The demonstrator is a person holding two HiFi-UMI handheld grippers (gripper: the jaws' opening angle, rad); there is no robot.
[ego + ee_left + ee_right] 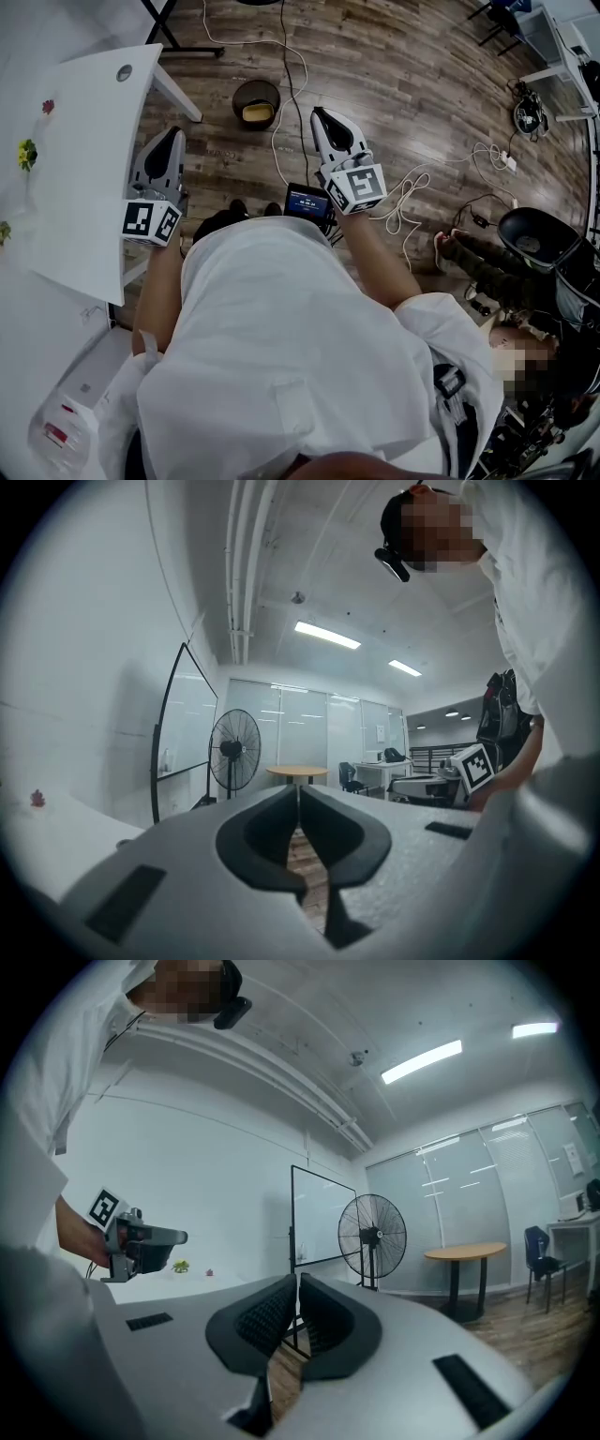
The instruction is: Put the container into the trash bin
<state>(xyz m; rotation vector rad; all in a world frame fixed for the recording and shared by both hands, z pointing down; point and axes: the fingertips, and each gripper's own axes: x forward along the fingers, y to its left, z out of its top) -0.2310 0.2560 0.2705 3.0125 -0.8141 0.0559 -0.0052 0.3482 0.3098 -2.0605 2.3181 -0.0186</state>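
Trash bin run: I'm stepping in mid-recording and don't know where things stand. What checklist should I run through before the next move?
1. Left tongs free: ok, shut with nothing between them.
2. Right tongs free: ok, shut on nothing.
3. Trash bin upright and open on the floor: ok.
4. Container in the bin: cannot tell; a yellowish thing lies inside, too small to identify.
5. Floor around the bin free of snags: not ok, cables run right beside it.
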